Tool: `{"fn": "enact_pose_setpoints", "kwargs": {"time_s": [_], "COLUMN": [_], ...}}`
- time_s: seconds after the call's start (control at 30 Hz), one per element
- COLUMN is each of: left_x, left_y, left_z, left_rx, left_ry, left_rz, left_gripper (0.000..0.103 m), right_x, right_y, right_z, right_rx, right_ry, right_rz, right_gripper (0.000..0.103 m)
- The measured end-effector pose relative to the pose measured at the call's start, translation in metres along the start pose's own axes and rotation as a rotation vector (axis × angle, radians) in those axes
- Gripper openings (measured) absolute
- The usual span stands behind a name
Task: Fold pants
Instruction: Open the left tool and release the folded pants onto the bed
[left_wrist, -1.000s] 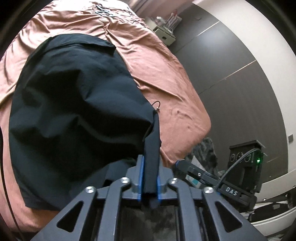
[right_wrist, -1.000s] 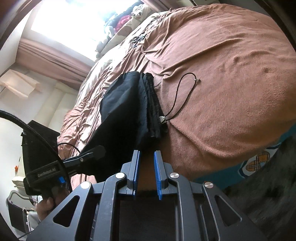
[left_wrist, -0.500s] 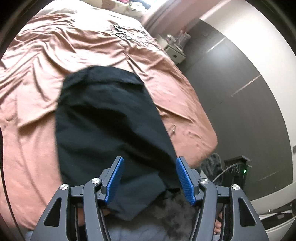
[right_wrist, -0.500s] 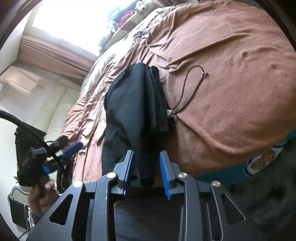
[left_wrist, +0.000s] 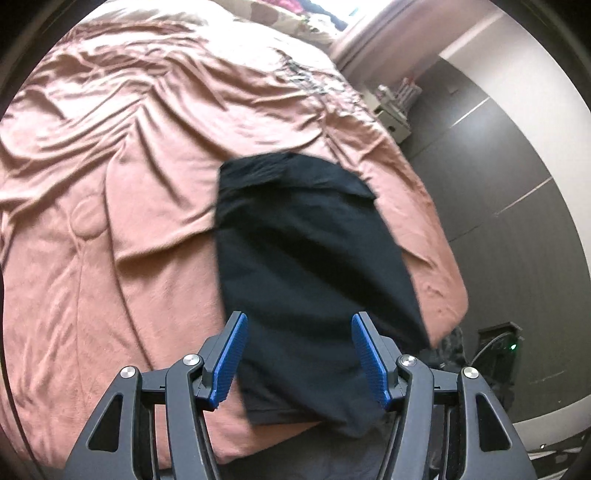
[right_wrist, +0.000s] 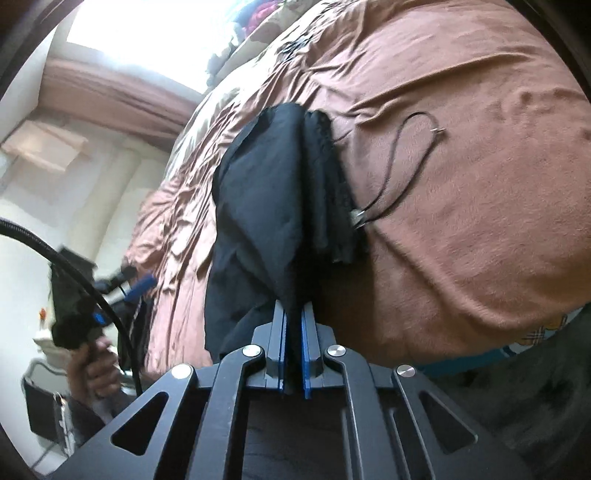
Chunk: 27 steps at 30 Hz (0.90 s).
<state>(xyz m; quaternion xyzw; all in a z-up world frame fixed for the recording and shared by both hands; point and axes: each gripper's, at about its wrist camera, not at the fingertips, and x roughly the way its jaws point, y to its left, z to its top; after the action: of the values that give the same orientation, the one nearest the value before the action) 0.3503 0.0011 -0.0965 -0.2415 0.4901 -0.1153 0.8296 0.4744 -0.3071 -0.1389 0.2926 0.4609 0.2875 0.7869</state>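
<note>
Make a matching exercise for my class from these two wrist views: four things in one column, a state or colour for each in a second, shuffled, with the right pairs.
Things:
1. left gripper
2. right gripper
3. pants
4. drawstring

States:
A. lying loose on the brown bedspread
B. open, holding nothing
C. black, spread on the bed
D. shut on black fabric

Pairs: 1-B, 2-D, 3-C, 4-A

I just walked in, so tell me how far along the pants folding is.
Partly done: the black pants already lie doubled on the brown bedspread. In hand: the right gripper pinches a fold; the left gripper is open. Left: final fold, tucking the loose drawstring.
</note>
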Motion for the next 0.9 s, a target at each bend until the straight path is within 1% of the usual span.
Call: {"fn": "enact_pose_setpoints", "kwargs": {"time_s": [0.13,0.23,0.37,0.47,0.63,0.77,0.9], "left_x": [0.022,0.036,0.049,0.055,0.061,0.064,0.070], "left_y": [0.019,0.027,0.034,0.039,0.045,0.049,0.054], "left_z": [-0.008,-0.013,-0.016,-0.015,-0.012,-0.008,-0.002], "left_rx": [-0.041,-0.061,-0.074,-0.092,-0.112,-0.125,-0.148], "left_ry": [0.040,0.069,0.094,0.102,0.108,0.105,0.109], "left_rz": [0.002,-0.008,-0.009,-0.008,-0.018,-0.026,-0.036], "left_gripper": [0.060,0.056,0.055,0.055,0.055,0.055,0.051], "right_x": [0.002,0.000,-0.014,-0.017,-0.003,0.012,0.034], "right_y": [-0.011,-0.009,0.004,0.010,0.019,0.027,0.034], "right_z": [0.006,0.012,0.019,0.029,0.047,0.062,0.077], "right_rx": [0.011,0.002,-0.035,-0.058,-0.090,-0.117,-0.151], "right_ry": [0.014,0.021,-0.017,-0.021,-0.002,0.003,0.028], "right_rz": [-0.051,-0.069,-0.089,-0.077,-0.084,-0.087,-0.093], "right_gripper": [0.003,0.004,0.004,0.004,0.005,0.027,0.028]}}
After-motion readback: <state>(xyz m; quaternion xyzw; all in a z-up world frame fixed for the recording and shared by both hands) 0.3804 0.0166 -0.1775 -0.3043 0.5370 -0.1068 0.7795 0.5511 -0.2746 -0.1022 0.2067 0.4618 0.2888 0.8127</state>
